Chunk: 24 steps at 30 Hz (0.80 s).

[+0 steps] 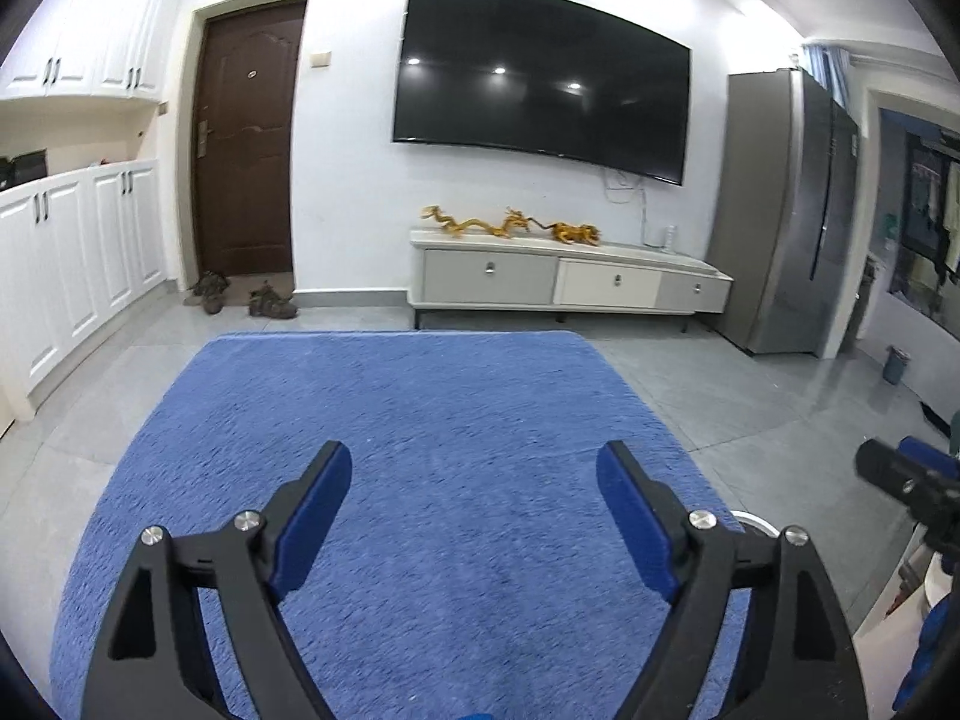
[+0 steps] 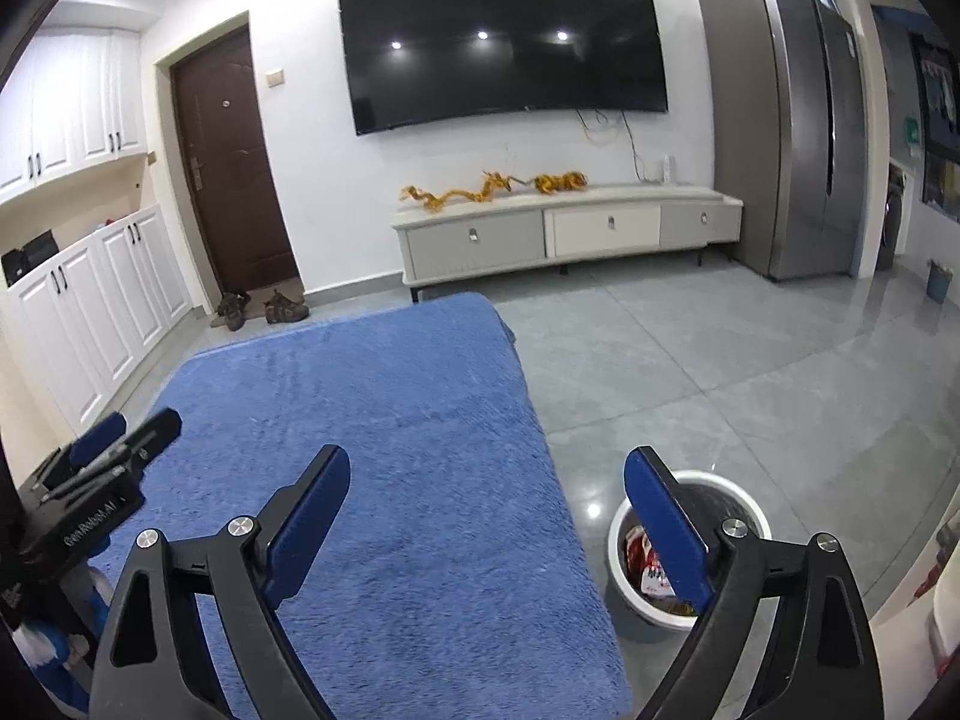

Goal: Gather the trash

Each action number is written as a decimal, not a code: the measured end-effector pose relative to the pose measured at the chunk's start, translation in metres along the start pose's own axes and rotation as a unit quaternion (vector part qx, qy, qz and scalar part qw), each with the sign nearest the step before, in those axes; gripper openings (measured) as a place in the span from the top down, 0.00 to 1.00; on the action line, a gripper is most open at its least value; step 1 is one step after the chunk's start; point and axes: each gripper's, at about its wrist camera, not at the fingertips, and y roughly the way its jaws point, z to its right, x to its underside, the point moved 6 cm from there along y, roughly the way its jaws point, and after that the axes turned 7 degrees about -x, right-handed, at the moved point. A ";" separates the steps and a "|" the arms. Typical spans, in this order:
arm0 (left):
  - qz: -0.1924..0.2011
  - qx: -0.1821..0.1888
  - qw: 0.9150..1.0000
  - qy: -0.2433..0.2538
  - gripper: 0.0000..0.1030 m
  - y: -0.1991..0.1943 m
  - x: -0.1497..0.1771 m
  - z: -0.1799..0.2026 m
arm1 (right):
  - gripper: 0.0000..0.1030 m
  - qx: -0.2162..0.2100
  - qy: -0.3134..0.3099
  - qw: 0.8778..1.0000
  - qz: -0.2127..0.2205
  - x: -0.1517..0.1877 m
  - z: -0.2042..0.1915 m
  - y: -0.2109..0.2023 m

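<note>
A white round trash bin (image 2: 618,546) stands on the grey floor right of the blue-covered table (image 2: 384,420). Red and white wrappers (image 2: 645,564) lie inside it. My right gripper (image 2: 486,480) is open and empty, its right finger above the bin's rim. My left gripper (image 1: 474,474) is open and empty above the blue cover (image 1: 420,420). The left gripper also shows at the left edge of the right wrist view (image 2: 114,444), and the right gripper at the right edge of the left wrist view (image 1: 900,468). A sliver of the bin's rim (image 1: 757,522) shows beside the left gripper's right finger.
A TV (image 1: 540,72) hangs on the far wall over a low cabinet (image 1: 564,276) with gold dragon ornaments (image 1: 510,225). A brown door (image 1: 246,144) with shoes (image 1: 240,294) is at left, white cupboards (image 1: 72,252) further left, a grey fridge (image 1: 786,210) and a small blue bin (image 2: 939,279) at right.
</note>
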 end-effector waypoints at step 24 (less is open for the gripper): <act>0.063 -0.027 0.997 0.020 0.00 -0.069 -0.003 -0.009 | 0.02 -0.001 -0.008 0.998 0.056 -0.002 -0.004 -0.048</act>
